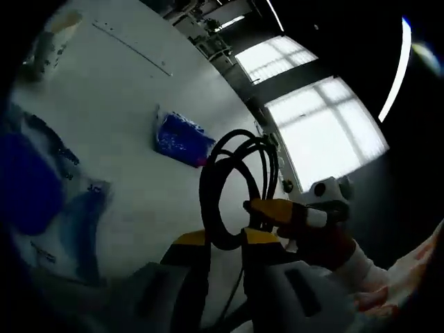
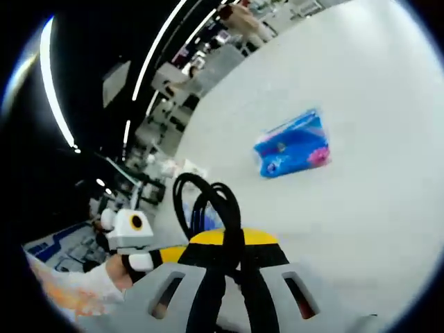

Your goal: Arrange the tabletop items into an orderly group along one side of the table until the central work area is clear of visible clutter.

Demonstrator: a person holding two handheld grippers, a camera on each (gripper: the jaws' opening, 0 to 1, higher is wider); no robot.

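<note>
Gripping a coiled black cable [image 1: 236, 184] between them, both grippers are meeting above the white table [image 1: 118, 104]. The left gripper [image 1: 225, 239] is pinching the coil's lower loop, jaws nearly closed. The right gripper [image 2: 232, 243] is clamping the same cable [image 2: 208, 201], its yellow-tipped jaws close together. A blue packet [image 2: 291, 146] is lying flat on the table [image 2: 361, 208], well apart from the cable.
</note>
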